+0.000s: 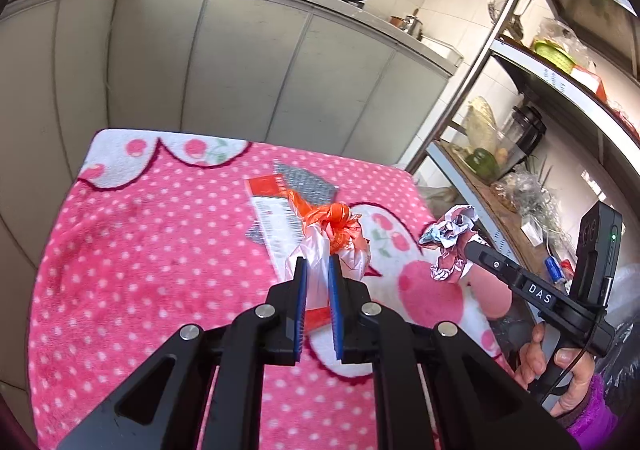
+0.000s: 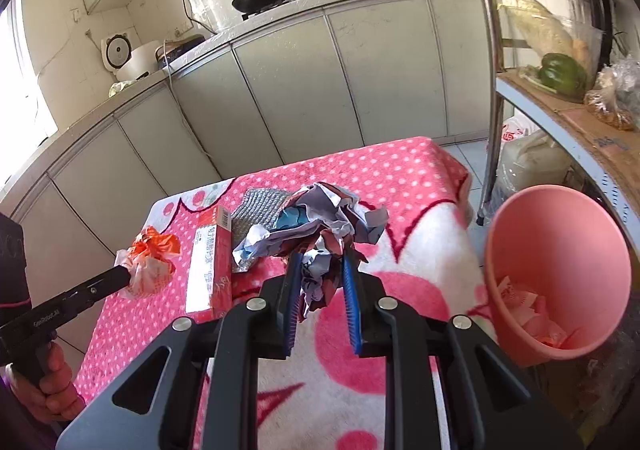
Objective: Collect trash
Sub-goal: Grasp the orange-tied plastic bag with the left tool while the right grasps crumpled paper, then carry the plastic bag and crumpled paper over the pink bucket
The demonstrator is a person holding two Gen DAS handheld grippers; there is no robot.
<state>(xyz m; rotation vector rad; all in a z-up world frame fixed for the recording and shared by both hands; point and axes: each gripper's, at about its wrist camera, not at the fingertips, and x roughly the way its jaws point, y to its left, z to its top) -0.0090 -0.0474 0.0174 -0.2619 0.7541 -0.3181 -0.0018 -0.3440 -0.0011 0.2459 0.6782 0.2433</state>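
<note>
- The left gripper (image 1: pixel 318 282) is clamped on a knotted orange-and-white plastic bag (image 1: pixel 332 238), held just above the bench (image 1: pixel 160 250) with its pink polka-dot blanket.
- The right gripper (image 2: pixel 320 282) is closed on a crumpled paper wad (image 2: pixel 320 226), also raised off the blanket.
- A red-and-white carton (image 2: pixel 210 266) lies flat on the bench, between the two held items, partly over a silver bubble-foil piece (image 2: pixel 256 210).
- A pink bin (image 2: pixel 560 274) stands at the bench's right edge, scraps inside.
</note>
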